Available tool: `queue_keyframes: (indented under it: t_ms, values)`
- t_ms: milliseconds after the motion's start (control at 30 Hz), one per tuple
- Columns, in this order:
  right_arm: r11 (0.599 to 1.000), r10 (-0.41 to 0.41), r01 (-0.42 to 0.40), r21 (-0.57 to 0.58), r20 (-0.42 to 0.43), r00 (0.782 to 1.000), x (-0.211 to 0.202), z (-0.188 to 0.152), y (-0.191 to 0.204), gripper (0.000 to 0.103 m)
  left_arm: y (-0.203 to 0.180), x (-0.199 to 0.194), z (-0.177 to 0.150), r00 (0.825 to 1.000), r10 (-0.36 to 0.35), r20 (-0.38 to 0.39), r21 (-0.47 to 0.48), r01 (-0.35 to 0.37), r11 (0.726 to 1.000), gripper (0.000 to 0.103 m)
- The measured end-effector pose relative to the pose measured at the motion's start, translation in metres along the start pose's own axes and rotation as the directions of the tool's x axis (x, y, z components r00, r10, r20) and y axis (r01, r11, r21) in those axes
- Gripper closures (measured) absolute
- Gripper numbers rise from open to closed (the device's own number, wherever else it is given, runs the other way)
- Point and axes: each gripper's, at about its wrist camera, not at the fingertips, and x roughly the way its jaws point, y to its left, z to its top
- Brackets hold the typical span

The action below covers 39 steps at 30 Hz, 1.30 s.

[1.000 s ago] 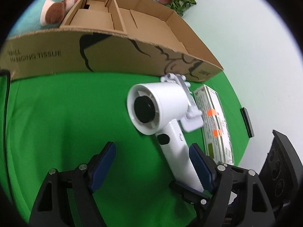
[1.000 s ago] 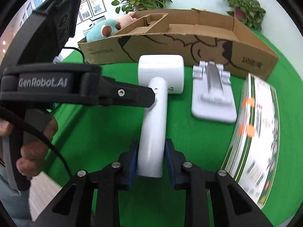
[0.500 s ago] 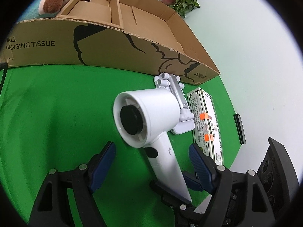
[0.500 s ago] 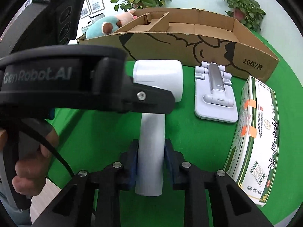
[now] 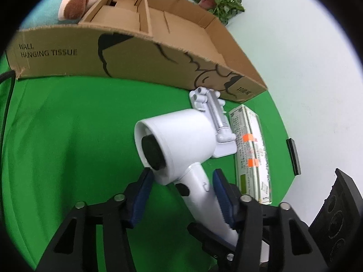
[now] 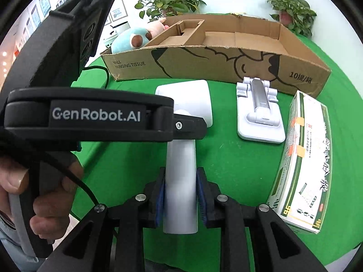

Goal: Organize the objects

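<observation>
Two grippers are gathered around a white plastic hair dryer (image 6: pixel 181 140) with a cylindrical barrel and a dark round end (image 5: pixel 153 151), which is held above the green cloth-covered table (image 5: pixel 68 124). Its straight handle is clamped between the blue pads (image 6: pixel 160 200) of the right gripper (image 6: pixel 180 200), while the left gripper (image 5: pixel 181 195) is set partly open around the top of the handle, with its right pad close to it and its left pad beside the barrel rim; contact cannot be told. Just beyond the dryer, a white folding phone stand (image 6: pixel 259 113) is seen lying flat, with a green-and-white printed carton (image 6: pixel 304 163) beside it. Behind them, a long, open brown cardboard box (image 6: pixel 215 63) is placed; folded cardboard dividers are contained in it, and a teal-and-pink plush toy (image 6: pixel 136 38) is seen at its left end.
</observation>
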Motion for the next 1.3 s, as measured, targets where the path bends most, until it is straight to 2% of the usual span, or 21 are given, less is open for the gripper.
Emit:
queue_keyframes:
  t_ms: [133,267,367,433,500,700,733,767,800,833,967,1133,1200,1267,1300]
  values:
    - [1.000,-0.004,0.005,-0.011,0.026,1.000,-0.016,0.002,0.005,0.080,0.000,-0.015,0.002,0.999,-0.028,0.034,-0.013,0.028,1.000,0.052]
    - [0.999,-0.015,0.017,-0.030,0.063,0.998,-0.031,0.008,0.011,0.079,-0.011,-0.031,0.005,0.996,-0.026,0.087,0.007,0.025,1.000,0.053]
    - [0.999,-0.023,0.027,-0.039,0.093,0.995,-0.044,0.010,0.017,0.079,-0.017,-0.046,0.004,0.991,-0.041,0.126,0.019,0.038,0.999,0.058]
    - [0.999,-0.025,0.030,-0.041,0.111,0.993,-0.051,0.014,0.018,0.079,-0.029,-0.050,0.000,0.988,-0.036,0.151,0.041,0.030,0.999,0.060]
    - [0.999,-0.024,0.030,-0.042,0.132,0.991,-0.058,0.016,0.019,0.080,-0.058,-0.044,0.001,0.984,-0.031,0.177,0.064,0.020,0.998,0.061]
    - [0.999,-0.024,0.033,-0.044,0.188,0.982,-0.077,0.018,0.024,0.080,-0.071,-0.063,-0.013,0.971,-0.028,0.239,0.115,0.000,0.993,0.067]
    - [0.999,-0.021,0.029,-0.041,0.193,0.981,-0.079,0.018,0.024,0.080,-0.075,-0.066,-0.010,0.968,-0.026,0.248,0.123,-0.005,0.992,0.070]
    - [0.999,-0.019,0.027,-0.039,0.194,0.981,-0.080,0.018,0.024,0.080,-0.079,-0.070,-0.011,0.965,-0.021,0.262,0.135,-0.015,0.991,0.084]
    - [0.999,-0.019,0.027,-0.038,0.196,0.980,-0.080,0.018,0.024,0.080,-0.082,-0.075,-0.012,0.961,-0.014,0.275,0.146,-0.027,0.989,0.094]
    - [0.999,-0.021,0.027,-0.032,0.194,0.981,-0.081,0.018,0.024,0.080,-0.089,-0.075,-0.009,0.960,-0.020,0.280,0.160,-0.026,0.987,0.094]
    - [1.000,-0.014,0.016,-0.008,0.222,0.975,-0.087,0.018,0.020,0.080,-0.093,-0.077,-0.006,0.958,-0.010,0.287,0.167,-0.040,0.985,0.095]
    - [1.000,0.004,-0.006,0.010,0.213,0.977,-0.084,0.017,0.014,0.080,-0.084,-0.070,-0.004,0.967,-0.026,0.254,0.117,-0.005,0.993,0.094]
    - [0.999,0.019,-0.024,0.023,0.204,0.979,-0.081,0.016,0.011,0.080,-0.080,-0.063,-0.003,0.972,-0.024,0.234,0.098,0.001,0.995,0.090]
    - [0.998,0.039,-0.048,0.040,0.195,0.980,-0.076,0.016,0.006,0.080,-0.074,-0.057,-0.001,0.976,-0.045,0.214,0.076,0.029,0.997,0.075]
    - [0.997,0.052,-0.063,0.050,0.191,0.980,-0.075,0.015,0.004,0.080,-0.072,-0.053,-0.001,0.978,-0.053,0.202,0.063,0.041,0.997,0.072]
